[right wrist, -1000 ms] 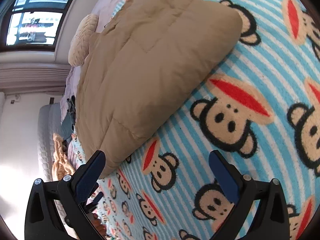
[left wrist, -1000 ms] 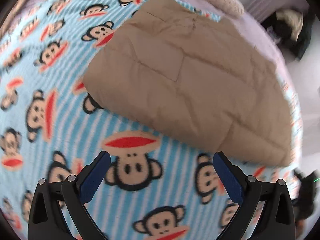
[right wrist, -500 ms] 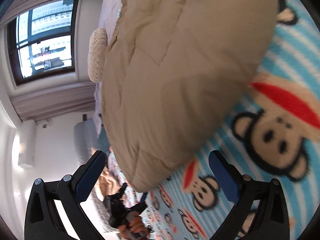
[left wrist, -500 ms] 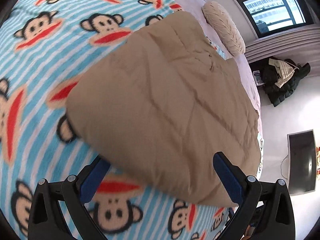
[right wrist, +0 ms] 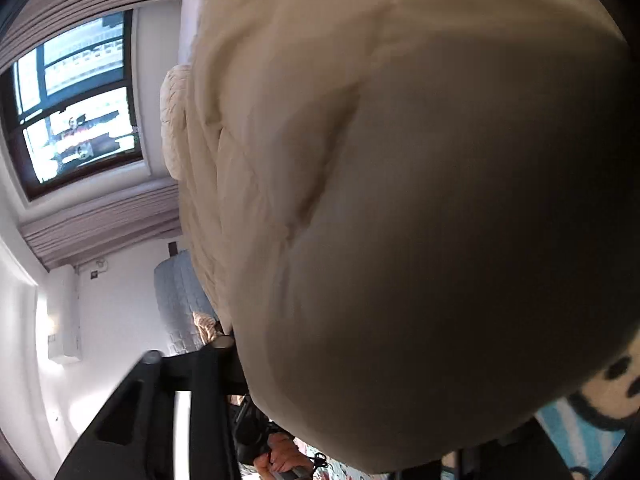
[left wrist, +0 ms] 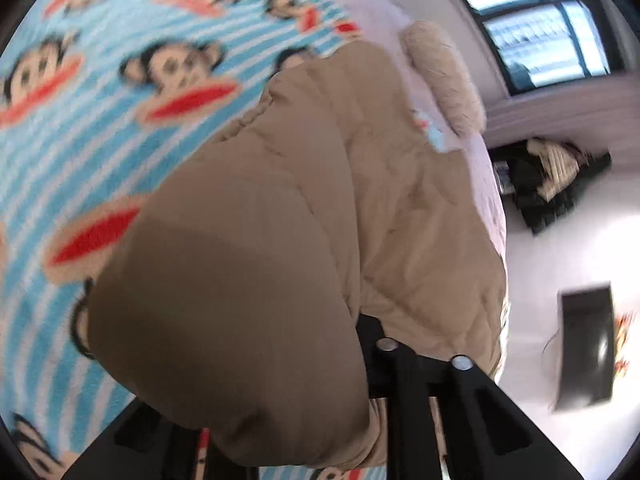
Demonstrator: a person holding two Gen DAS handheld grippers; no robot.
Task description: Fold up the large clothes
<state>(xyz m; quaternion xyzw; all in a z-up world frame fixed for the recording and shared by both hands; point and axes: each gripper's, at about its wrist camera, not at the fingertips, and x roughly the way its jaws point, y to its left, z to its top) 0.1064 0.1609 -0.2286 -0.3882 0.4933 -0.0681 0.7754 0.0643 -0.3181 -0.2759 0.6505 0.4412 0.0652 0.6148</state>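
A tan quilted jacket (left wrist: 320, 240) lies folded on a blue striped monkey-print blanket (left wrist: 100, 120). Its near corner bulges over my left gripper (left wrist: 304, 412) and hides the fingertips; only the black finger arms show below the cloth. In the right wrist view the same jacket (right wrist: 400, 200) fills the frame and covers my right gripper (right wrist: 384, 432), whose left arm shows at the lower left. Whether either pair of fingers is closed on the cloth is hidden.
A cream knitted cushion (left wrist: 444, 80) lies beyond the jacket, near a window (left wrist: 540, 28). A dark clothes pile (left wrist: 552, 180) and a black screen (left wrist: 588, 344) are off the bed to the right. A grey padded headboard (right wrist: 180, 300) stands by the wall.
Both grippers have moved forward into the jacket's near edge. The cloth now covers their blue fingertips, which were open and in plain view before.
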